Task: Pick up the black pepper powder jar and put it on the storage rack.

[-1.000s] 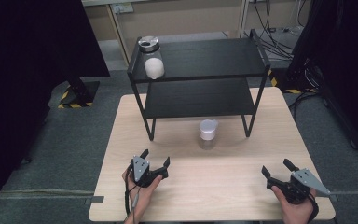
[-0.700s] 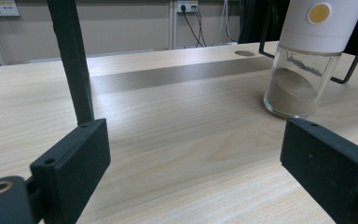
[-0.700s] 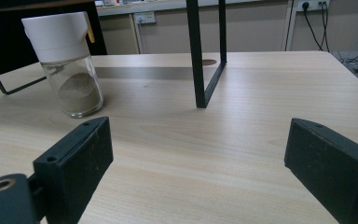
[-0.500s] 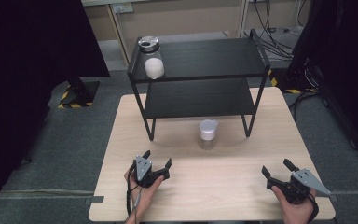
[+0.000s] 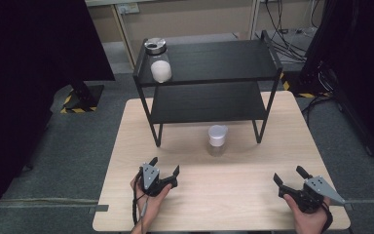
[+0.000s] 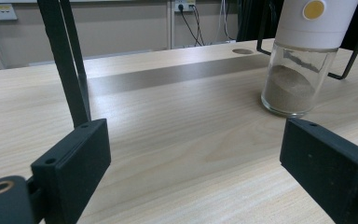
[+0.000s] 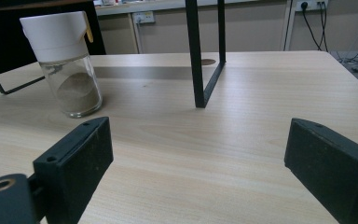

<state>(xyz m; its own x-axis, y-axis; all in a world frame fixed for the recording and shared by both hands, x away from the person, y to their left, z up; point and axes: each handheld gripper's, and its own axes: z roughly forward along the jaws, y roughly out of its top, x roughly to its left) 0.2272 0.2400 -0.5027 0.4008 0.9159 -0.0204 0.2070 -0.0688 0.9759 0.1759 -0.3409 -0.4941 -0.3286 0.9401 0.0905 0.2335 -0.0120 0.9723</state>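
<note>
My left claw (image 5: 164, 168) and right claw (image 5: 289, 176) rest low over the table (image 5: 233, 195), both spread wide and holding nothing. The white-capped glass jar (image 5: 217, 140) of brownish powder stands upright ahead between them, beside the black shelf rack (image 5: 209, 83).

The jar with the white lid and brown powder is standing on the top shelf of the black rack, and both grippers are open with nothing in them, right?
Not quite. The jar with the white lid stands on the wooden table, in front of the black rack, as the high view shows. The top shelf holds a different jar with a metal lid. The rest is right: the left gripper and right gripper are open and empty.
</note>
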